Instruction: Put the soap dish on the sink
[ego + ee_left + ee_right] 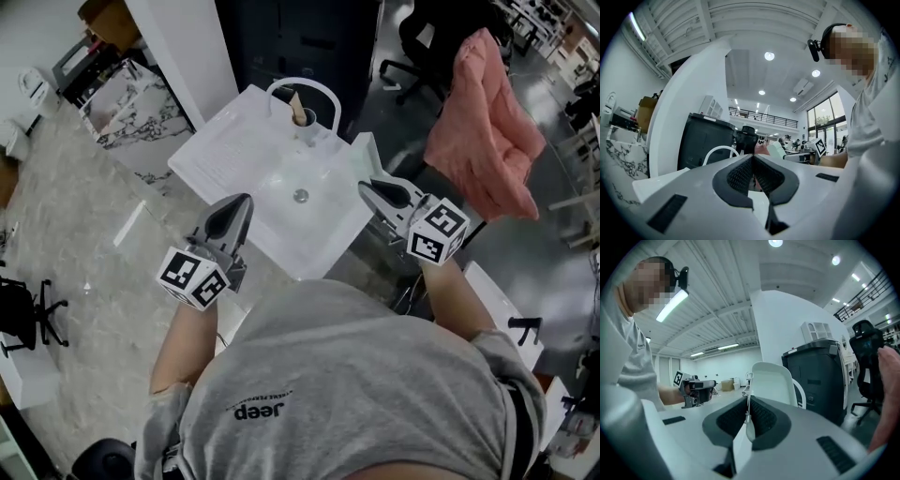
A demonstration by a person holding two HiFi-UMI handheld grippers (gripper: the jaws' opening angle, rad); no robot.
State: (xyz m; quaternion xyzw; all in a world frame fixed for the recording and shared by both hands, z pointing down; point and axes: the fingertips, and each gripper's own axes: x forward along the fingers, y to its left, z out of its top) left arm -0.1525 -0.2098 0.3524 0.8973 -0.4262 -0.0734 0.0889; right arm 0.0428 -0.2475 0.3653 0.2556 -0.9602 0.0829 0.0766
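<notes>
The left gripper (752,158), pads pressed together on nothing, hangs idle by the near left edge of the white rectangular sink (220,155). The right gripper (747,402) pinches the rim of the white rounded plastic soap dish (771,382) over the sink's right edge, probably ready for setting down. The dish stands on edge, its long axis running forward and upward.

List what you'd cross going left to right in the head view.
black office chair → left gripper → sink drain → right gripper → pink cloth
</notes>
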